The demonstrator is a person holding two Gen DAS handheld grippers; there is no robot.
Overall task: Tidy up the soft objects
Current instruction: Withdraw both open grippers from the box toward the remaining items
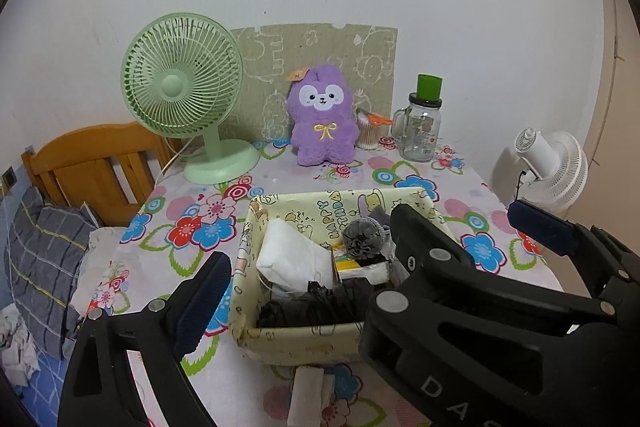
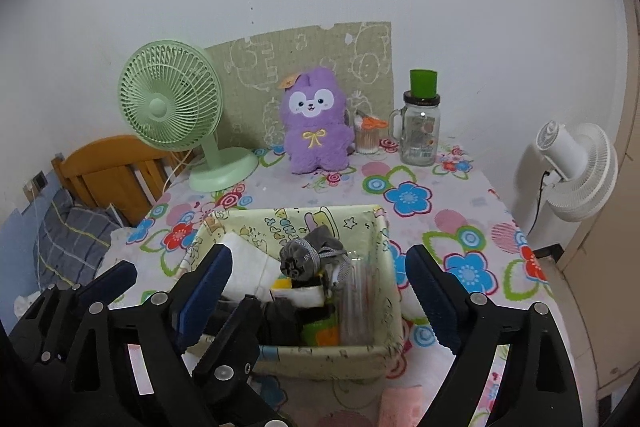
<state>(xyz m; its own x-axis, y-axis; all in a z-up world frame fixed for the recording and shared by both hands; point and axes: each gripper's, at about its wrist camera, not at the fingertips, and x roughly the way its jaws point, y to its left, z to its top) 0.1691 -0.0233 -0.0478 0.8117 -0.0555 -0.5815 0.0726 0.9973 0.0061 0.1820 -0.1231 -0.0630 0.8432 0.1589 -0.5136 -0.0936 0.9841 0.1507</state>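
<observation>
A purple plush rabbit stands upright at the back of the flowered table. A cream patterned fabric box sits in the near middle, holding a grey rolled sock, white cloth, dark fabric and small packets. My left gripper is open and empty, its jaws straddling the box; it also shows in the right wrist view. My right gripper is open and empty, just in front of the box; it also shows in the left wrist view.
A green desk fan stands back left. A glass jar with a green cup and a cotton-swab tub stand back right. A white fan is off the table's right edge. A bed headboard is left.
</observation>
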